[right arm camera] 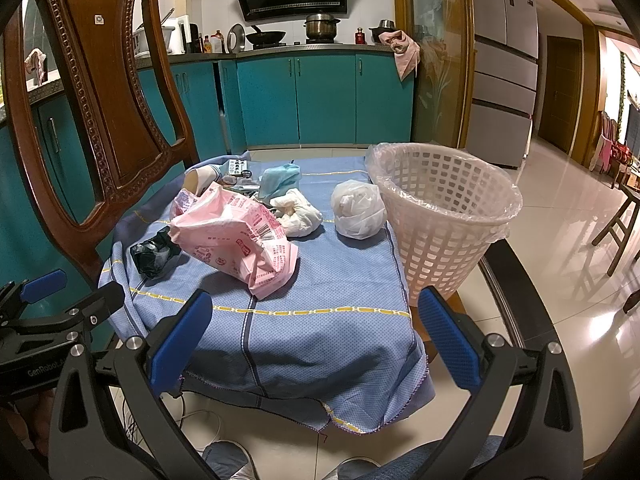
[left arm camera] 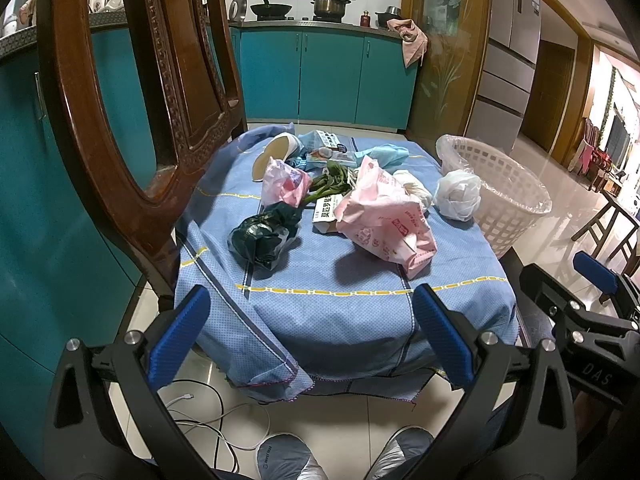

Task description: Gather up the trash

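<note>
Trash lies on a blue cloth [left arm camera: 340, 280] [right arm camera: 320, 280]: a large pink wrapper [left arm camera: 384, 216] [right arm camera: 236, 236], a smaller pink bag [left arm camera: 284, 184], a dark green crumpled bag [left arm camera: 262, 236] [right arm camera: 154, 256], a white balled bag [left arm camera: 458, 194] [right arm camera: 358, 208], a cream wad [right arm camera: 296, 212], green leaves [left arm camera: 332, 182], a blue mask [left arm camera: 386, 154] [right arm camera: 280, 178] and a paper cup [left arm camera: 276, 152]. A white lined basket [left arm camera: 504, 196] [right arm camera: 444, 216] stands at the cloth's right edge. My left gripper [left arm camera: 312, 336] and right gripper [right arm camera: 316, 340] both hang open before the cloth's near edge, holding nothing.
A carved wooden chair back [left arm camera: 132, 112] [right arm camera: 100, 100] rises at the left of the cloth. Teal cabinets [left arm camera: 320, 76] and a stove counter stand behind. White cables [left arm camera: 208, 420] and the person's shoes [left arm camera: 284, 456] are on the tiled floor below. A stool [right arm camera: 620, 224] stands far right.
</note>
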